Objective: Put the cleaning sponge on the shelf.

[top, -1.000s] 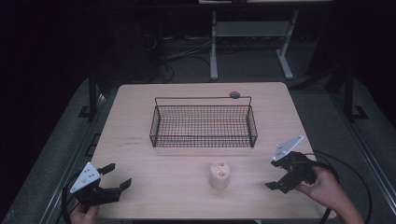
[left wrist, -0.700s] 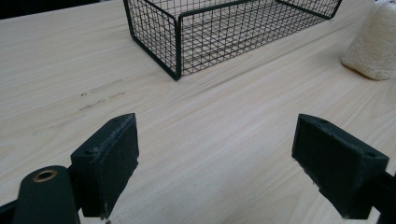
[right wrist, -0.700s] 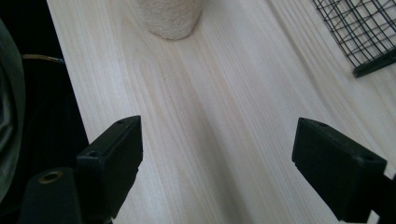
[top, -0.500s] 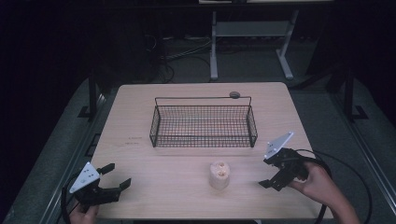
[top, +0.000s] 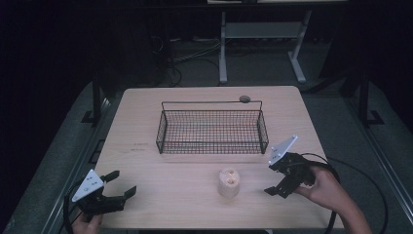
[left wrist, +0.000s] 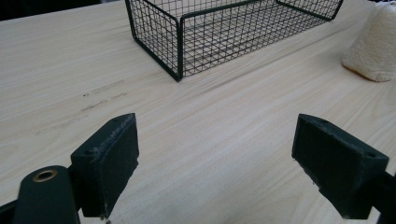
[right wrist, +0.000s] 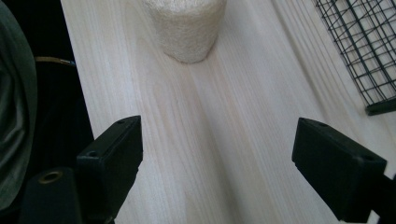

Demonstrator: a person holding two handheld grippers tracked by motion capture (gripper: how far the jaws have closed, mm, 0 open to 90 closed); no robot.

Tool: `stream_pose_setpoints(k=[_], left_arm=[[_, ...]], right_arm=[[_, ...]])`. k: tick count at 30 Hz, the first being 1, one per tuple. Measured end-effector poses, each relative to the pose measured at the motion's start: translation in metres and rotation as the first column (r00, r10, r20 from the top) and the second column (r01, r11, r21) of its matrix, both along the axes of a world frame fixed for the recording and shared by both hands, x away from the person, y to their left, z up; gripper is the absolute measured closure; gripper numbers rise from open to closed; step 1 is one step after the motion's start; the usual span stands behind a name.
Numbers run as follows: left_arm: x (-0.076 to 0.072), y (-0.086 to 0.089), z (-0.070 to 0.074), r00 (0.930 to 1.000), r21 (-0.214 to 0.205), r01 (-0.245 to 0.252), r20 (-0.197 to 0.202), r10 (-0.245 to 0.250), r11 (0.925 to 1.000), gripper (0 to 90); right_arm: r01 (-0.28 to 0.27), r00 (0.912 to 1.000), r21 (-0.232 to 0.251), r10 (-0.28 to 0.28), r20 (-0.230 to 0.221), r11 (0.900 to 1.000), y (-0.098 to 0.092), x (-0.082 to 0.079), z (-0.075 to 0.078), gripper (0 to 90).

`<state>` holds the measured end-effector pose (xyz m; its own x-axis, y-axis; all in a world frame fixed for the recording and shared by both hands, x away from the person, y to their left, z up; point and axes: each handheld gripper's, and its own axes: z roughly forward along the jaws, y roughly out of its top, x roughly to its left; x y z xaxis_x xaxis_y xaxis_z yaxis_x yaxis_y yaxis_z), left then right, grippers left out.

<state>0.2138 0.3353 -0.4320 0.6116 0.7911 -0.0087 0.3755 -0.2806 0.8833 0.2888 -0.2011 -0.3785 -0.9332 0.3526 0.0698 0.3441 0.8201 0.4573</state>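
Looking down, we see a pale, rough-textured cream roll (top: 229, 182) standing upright on the bench (top: 146, 126), two hollows in its top, near the front edge and in front of the black wire basket (top: 212, 127). Our right claw (top: 280, 181) hovers just beside it, jaws wide apart, nothing between them. Our left claw (top: 118, 188) sits at the front left corner, jaws spread too, well apart from the roll.

Bare table (top: 185, 170) lies open across the lower frame. The wire basket (top: 213, 127) blocks the centre; a cream roll (top: 229, 182) stands lower middle.
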Motion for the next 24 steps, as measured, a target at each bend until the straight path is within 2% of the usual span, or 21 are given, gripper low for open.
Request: stream_pose_setpoints(k=[24], left_arm=[[0.000, 0.000, 0.000, 1.0000, -0.004, 0.001, 0.001, -0.001, 1.0000, 14.0]], right_arm=[[-0.063, 0.9980, -0.020, 0.063, -0.003, 0.9978, 0.028, 0.006, 0.008, 15.8]])
